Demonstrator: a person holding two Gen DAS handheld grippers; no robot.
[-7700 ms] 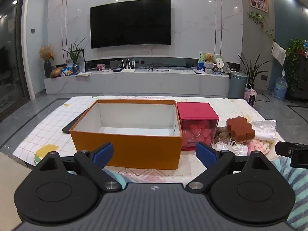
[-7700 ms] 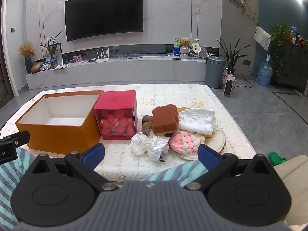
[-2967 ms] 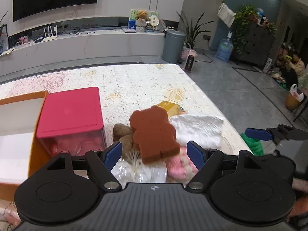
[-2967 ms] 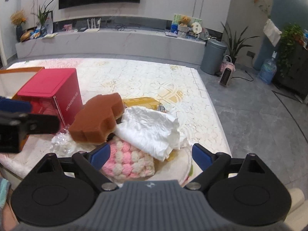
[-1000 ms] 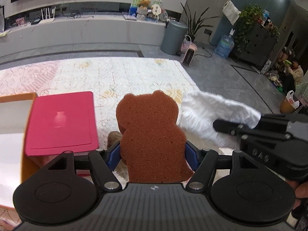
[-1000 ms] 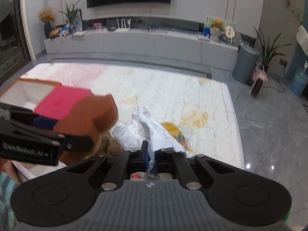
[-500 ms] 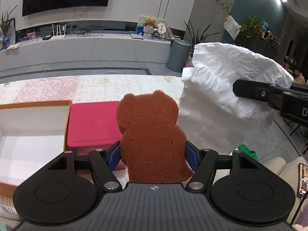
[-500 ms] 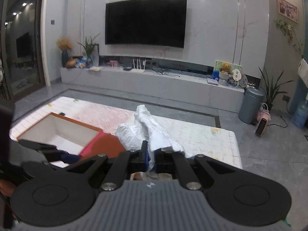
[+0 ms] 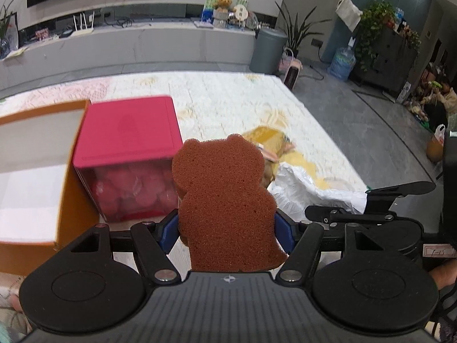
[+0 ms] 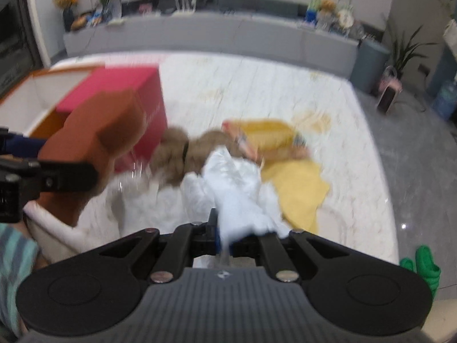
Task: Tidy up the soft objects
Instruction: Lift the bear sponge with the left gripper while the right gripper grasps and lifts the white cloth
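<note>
The brown bear-shaped sponge stands upright in the left claw, whose blue pads press on its two sides, the jaws set wide around its body. It hangs above the table, just to the right of the red box and a little nearer the camera. In the right wrist view the sponge shows blurred, in front of that box.

The white cloth is pinched in the right claw, its jaws nearly together with only a thin fold between them. The cloth trails down toward the table, well to the right of the red box; in the left wrist view it lies low to the right of the sponge, with the right claw at its far end.

Between the cloth and the red box sits a brown furry thing, blurred, too unclear to name. Beyond the cloth, farther right of the red box, lies a yellow cloth with a yellow packet at its upper edge.

The red box has a red lid over clear walls, with pink round things inside. Touching its left side is the open orange box, white inside.

A striped sleeve shows at the lower left of the right wrist view, nearer than the orange box.
</note>
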